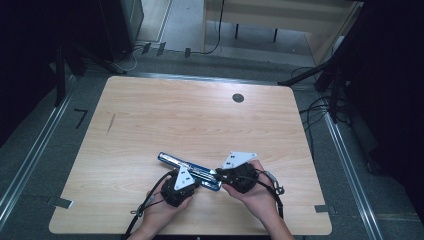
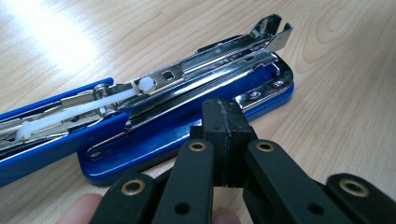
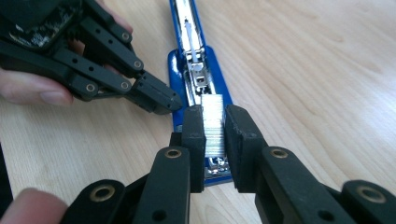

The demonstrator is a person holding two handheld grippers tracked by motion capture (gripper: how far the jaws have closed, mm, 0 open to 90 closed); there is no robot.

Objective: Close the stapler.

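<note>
Stapler (image 1: 189, 171) lies opened out flat on the worktop (image 1: 150, 115) near the person's edge, its long axis slanting from upper left to lower right in the high view, with the blue lid end pointing away to the left and the base end toward the right hand-held gripper (image 1: 223, 174). That right hand-held gripper (image 3: 215, 125) is partly open, its two black jaws standing on either side of a strip of staples (image 3: 214, 122) and pinching it, just above the stapler's (image 3: 198, 88) metal channel at the near end. The left hand-held gripper (image 2: 227, 122) has its jaws pressed together with nothing between them, the tips just beside the blue base; whether they touch it I cannot tell. In the right gripper view it (image 3: 161, 100) comes in from the left, pointing at the stapler's side. Stapler (image 2: 187, 107) looks glossy blue outside, with a bright chrome magazine inside, a white plastic pusher rod (image 2: 84, 109) along the track and a raised metal tip at the far end in the left gripper view
</note>
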